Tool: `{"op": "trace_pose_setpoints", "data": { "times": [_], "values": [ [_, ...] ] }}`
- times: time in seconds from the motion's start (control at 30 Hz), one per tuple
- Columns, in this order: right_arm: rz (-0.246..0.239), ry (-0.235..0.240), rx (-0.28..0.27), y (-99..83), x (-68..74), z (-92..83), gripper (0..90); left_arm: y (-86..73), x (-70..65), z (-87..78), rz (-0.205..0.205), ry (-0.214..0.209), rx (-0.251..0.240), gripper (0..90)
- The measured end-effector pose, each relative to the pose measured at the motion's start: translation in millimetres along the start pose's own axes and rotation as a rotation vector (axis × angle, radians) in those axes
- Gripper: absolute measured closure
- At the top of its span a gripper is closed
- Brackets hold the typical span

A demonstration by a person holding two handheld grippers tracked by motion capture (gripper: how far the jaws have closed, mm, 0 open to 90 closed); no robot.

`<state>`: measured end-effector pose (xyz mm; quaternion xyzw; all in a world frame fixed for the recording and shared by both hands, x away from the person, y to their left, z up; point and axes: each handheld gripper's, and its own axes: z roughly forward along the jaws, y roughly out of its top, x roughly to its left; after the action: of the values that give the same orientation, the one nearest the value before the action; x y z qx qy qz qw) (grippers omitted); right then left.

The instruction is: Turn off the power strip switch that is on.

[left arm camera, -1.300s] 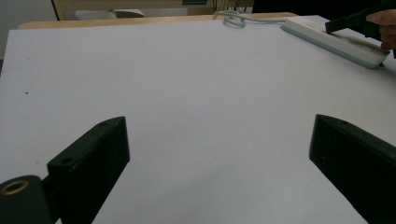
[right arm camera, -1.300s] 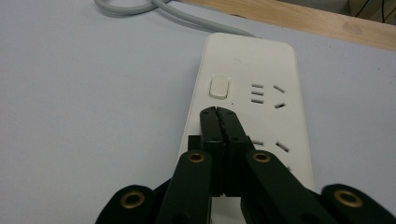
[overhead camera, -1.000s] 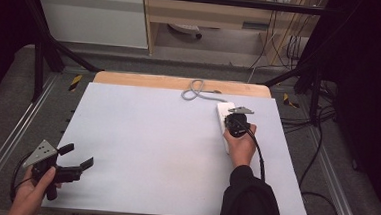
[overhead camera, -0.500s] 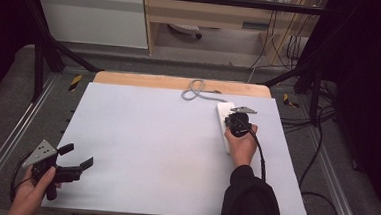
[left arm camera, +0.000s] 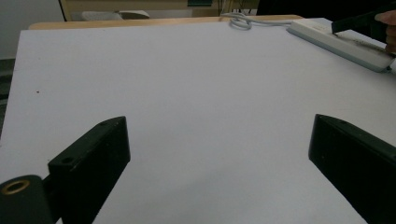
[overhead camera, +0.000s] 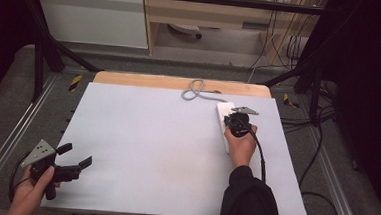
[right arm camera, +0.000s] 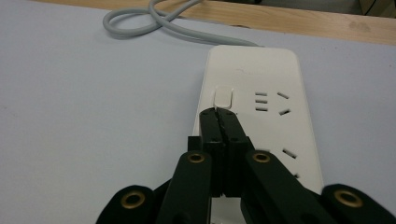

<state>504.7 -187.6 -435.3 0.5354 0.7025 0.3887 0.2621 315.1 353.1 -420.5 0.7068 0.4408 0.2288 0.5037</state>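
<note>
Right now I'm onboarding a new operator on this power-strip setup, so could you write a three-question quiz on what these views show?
1. True or false: the right gripper has its jaws pressed together, tips at the switch button of the power strip.
2. Multiple choice: where is the left gripper?
A. over the strip
B. at the near left corner of the table, jaws apart and empty
C. holding the grey cable
3. Fill in: the grey cable lies looped at the ___ edge of the table.

Key: 1 true; 2 B; 3 far
</note>
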Motion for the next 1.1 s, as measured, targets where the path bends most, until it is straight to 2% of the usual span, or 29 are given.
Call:
{"op": "trace_pose_setpoints", "data": {
  "times": [0.87,1.1],
  "values": [
    [0.038,0.047,-0.064,8.1,-1.2,-12.9,90.0,-0.2,0.1,-0.1,0.003,-0.002,0.002,5.2],
    [0.042,0.058,-0.084,10.6,0.2,-20.3,81.0,-0.2,0.1,-0.4,0.003,-0.003,0.002,5.2]
  ]
}}
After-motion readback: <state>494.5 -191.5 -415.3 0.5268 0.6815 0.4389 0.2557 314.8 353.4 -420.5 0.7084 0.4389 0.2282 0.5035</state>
